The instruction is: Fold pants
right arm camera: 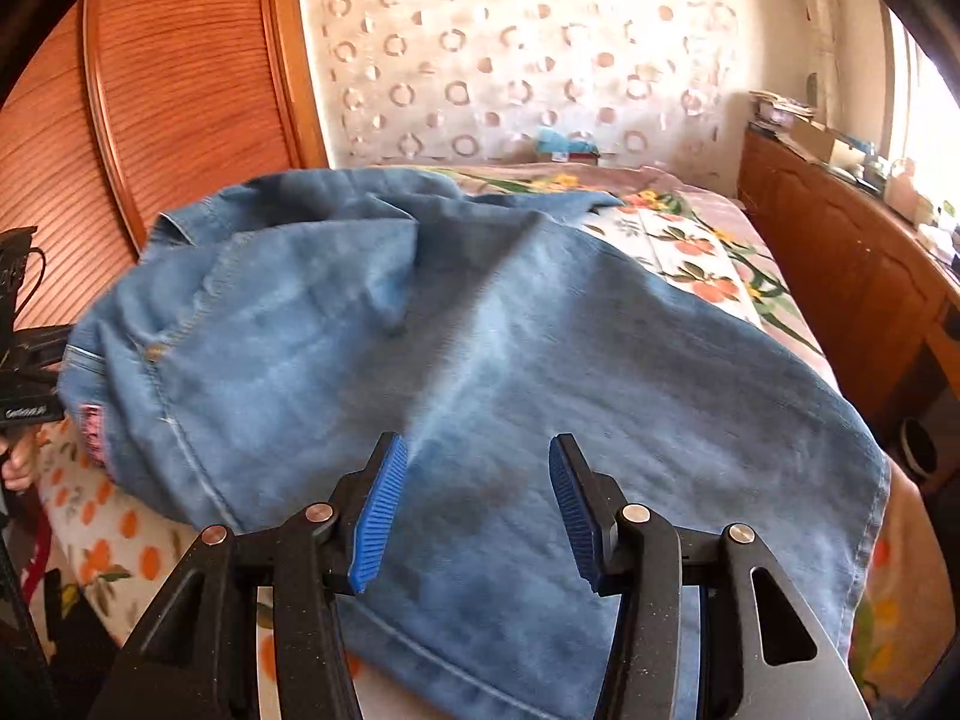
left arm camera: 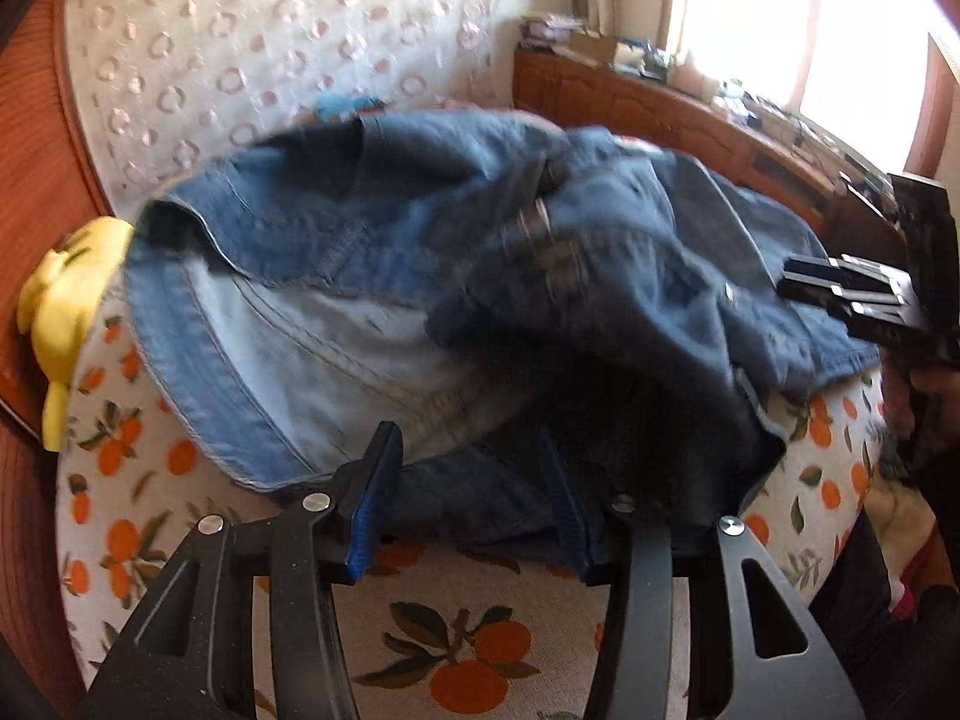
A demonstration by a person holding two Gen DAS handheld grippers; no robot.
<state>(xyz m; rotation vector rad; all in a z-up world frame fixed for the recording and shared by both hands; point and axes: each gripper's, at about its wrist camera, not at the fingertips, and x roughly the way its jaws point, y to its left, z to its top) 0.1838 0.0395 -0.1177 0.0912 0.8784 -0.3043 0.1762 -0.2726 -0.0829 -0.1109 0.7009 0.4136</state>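
Observation:
Blue denim pants (left arm camera: 384,276) lie bunched in a heap on the bed, waistband and belt loops on top, a pale inner side showing at the left. In the left wrist view my left gripper (left arm camera: 474,480) hovers open at the heap's near edge; dark denim lies between its blue pads (left arm camera: 375,504), which do not press on it. My right gripper (left arm camera: 798,285) comes in from the right edge of that view. In the right wrist view the right gripper (right arm camera: 477,492) stands open over a smooth spread of the pants (right arm camera: 540,360), nothing pinched.
The bed sheet (left arm camera: 468,648) has an orange-fruit print. A yellow soft toy (left arm camera: 66,294) sits at the bed's left edge against a wooden wardrobe (right arm camera: 150,120). A cluttered wooden sideboard (right arm camera: 840,252) runs along the right under a bright window. A patterned curtain covers the far wall.

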